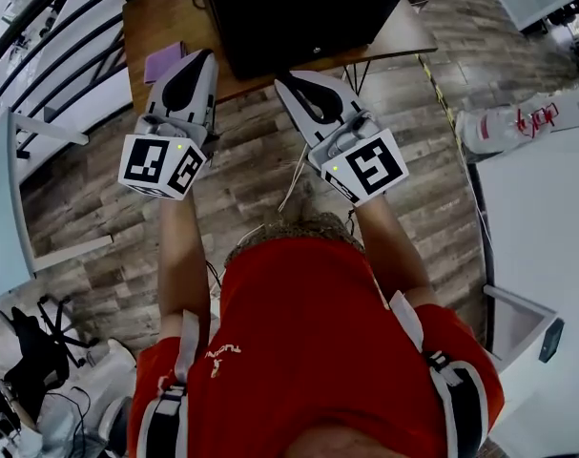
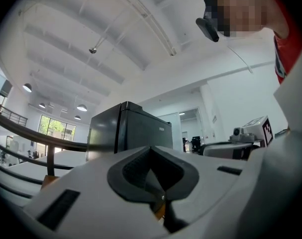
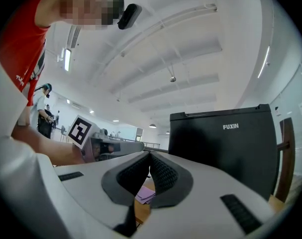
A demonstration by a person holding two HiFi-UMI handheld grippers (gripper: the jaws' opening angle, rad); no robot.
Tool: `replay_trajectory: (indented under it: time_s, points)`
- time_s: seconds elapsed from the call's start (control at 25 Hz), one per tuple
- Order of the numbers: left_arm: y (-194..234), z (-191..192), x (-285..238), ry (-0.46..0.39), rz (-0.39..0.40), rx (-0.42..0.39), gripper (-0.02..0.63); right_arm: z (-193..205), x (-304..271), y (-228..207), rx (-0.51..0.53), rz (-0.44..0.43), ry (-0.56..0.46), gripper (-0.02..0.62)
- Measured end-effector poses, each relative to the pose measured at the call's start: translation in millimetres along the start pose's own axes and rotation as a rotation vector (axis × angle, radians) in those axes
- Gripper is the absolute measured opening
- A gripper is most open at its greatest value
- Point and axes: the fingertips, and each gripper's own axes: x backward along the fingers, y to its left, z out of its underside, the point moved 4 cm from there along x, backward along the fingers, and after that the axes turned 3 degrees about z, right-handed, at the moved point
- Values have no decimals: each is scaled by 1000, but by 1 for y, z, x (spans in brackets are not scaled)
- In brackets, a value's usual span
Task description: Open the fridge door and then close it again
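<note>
Fridge (image 1: 299, 12) stands closed on the worktop (image 1: 165, 22), just ahead of both pairs of fingers (image 3: 133, 176), apparently untouched. Left gripper (image 1: 206, 60) and right gripper (image 1: 287, 84) are pressed together on nothing, I judge because the door is not yet reached

Top centre of head view: black fridge (image 1: 299, 12) on wooden table (image 1: 155, 22) walls off the path straight ahead of right gripper (image 1: 285, 82). Left gripper (image 1: 206, 57) at table's front edge, purple pad (image 1: 163, 62) just beside it at frame left. Bare tabletop left of fridge. Open plank floor (image 1: 251, 151) between the grippers. Railing (image 1: 41, 36) upper left and white counter (image 1: 537, 218) at right edge stand well apart
</note>
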Motion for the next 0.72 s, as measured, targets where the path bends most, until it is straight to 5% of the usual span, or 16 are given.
replay_trajectory:
  time_s: [0.72]
  points:
    - [55,22,-66,19,-58,14,14,19,-31,-57,0,-32,15,26]
